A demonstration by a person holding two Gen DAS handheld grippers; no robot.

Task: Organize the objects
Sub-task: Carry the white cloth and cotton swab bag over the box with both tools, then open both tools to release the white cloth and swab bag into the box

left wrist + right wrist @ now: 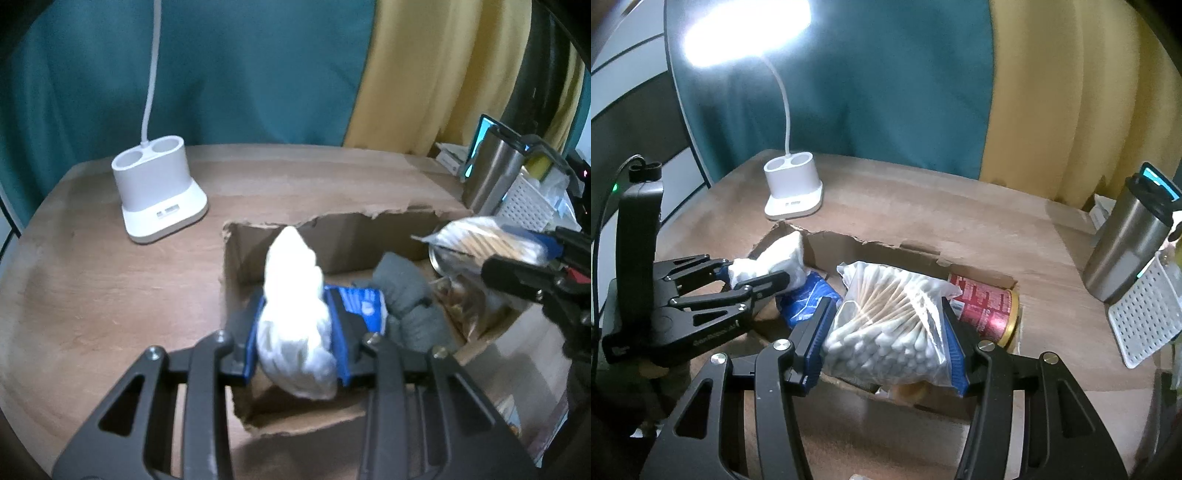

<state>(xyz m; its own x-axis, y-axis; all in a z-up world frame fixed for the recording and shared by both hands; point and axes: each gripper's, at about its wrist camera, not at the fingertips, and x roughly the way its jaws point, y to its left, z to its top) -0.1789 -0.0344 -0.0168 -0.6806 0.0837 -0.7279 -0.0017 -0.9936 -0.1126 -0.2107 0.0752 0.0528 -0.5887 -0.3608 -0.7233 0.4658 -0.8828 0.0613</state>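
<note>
**Both loads soft, box walls torn**

The left gripper (297,354) clenches a white cloth bundle (295,314) above the cardboard box (332,229); its loose end may snag the ragged edge. The right gripper (886,332) grips a cotton swab bag (886,314) over the box; slippery plastic may slide free.

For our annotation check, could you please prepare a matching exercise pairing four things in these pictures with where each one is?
Things:
1. bag of cotton swabs
2. white cloth bundle
3. red can
4. steel tumbler

Places:
A. lying in the cardboard box
B. clamped in the left gripper
C. standing on the table beside a white perforated basket
D. clamped in the right gripper

Pairs: 1-D, 2-B, 3-A, 4-C
</note>
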